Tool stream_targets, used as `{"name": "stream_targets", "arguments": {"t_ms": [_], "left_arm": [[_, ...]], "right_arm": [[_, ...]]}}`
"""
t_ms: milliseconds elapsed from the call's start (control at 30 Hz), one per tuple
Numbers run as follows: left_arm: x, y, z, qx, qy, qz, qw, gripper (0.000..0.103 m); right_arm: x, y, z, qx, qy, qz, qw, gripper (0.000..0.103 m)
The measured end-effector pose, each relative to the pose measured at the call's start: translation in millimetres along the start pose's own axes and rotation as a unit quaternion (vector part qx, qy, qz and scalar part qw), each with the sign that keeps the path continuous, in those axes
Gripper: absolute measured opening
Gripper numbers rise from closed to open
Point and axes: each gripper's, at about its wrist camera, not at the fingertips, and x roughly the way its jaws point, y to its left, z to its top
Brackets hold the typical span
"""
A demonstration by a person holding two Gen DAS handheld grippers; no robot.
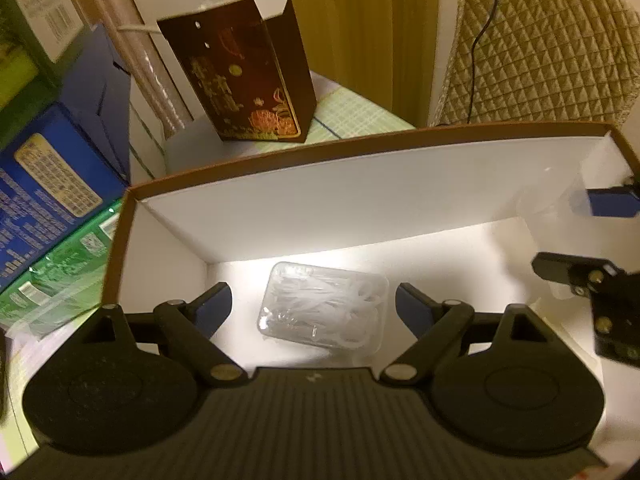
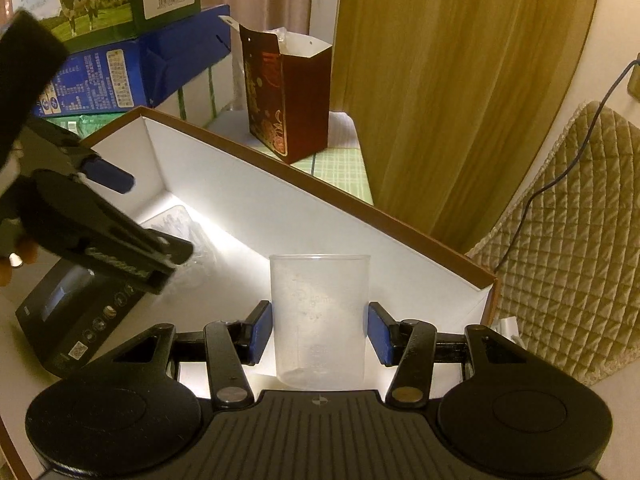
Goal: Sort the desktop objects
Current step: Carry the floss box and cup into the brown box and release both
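A white box with a brown rim [image 1: 360, 148] fills both views; its rim also shows in the right wrist view [image 2: 320, 178]. A clear plastic case of small white items [image 1: 324, 306] lies on the box floor. My left gripper [image 1: 314, 306] is open, its blue pads either side of the case and apart from it. My right gripper [image 2: 320, 330] holds a clear plastic measuring cup [image 2: 320, 320] upright between its pads, inside the box at its right end. The left gripper also shows in the right wrist view [image 2: 132, 220], over the case [image 2: 176, 220].
A dark red paper bag [image 1: 244, 68] stands behind the box on a green checked cloth [image 1: 352, 112]. Blue and green cartons [image 1: 48, 184] are stacked at the left. A dark small box [image 2: 76, 312] lies near the front left. A quilted cushion [image 2: 568, 232] sits to the right.
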Motion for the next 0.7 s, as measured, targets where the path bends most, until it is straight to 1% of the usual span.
{"name": "stream_targets", "arguments": {"t_ms": [133, 200, 233, 267, 333, 500, 600, 700], "left_arm": [[-15.4, 7.2, -3.7, -0.003, -0.015, -0.002, 0.9999, 0.087], [-23.0, 11.8, -5.5, -0.009, -0.021, -0.005, 0.9997, 0.088], [-27.8, 14.5, -7.0, -0.013, -0.024, -0.005, 0.9996, 0.088], [-32.3, 17.0, -8.5, -0.016, -0.028, -0.005, 0.9995, 0.088], [-44.4, 21.2, -14.1, -0.023, -0.037, -0.004, 0.9990, 0.089], [-81.7, 28.4, -36.0, -0.036, -0.061, -0.009, 0.9975, 0.091], [-104.2, 27.7, -55.4, -0.035, -0.071, -0.005, 0.9968, 0.093], [-124.3, 28.4, -74.0, -0.041, -0.076, -0.008, 0.9962, 0.093]], "right_arm": [[-1.3, 0.0, 0.9, -0.002, -0.011, 0.002, 1.000, 0.048], [-2.5, 1.6, 0.8, -0.003, -0.016, -0.005, 1.000, 0.055], [-4.3, 2.5, 0.0, -0.003, -0.022, -0.010, 1.000, 0.067], [-7.4, 3.0, -0.9, -0.004, -0.031, -0.010, 0.999, 0.076], [-16.0, 3.7, -2.4, -0.002, -0.049, -0.001, 0.999, 0.077], [-42.7, 7.6, -12.3, 0.018, -0.067, 0.026, 0.997, 0.077], [-58.7, 12.9, -23.6, 0.030, -0.066, 0.029, 0.997, 0.077], [-77.0, 18.3, -36.0, 0.045, -0.069, 0.031, 0.996, 0.077]]}}
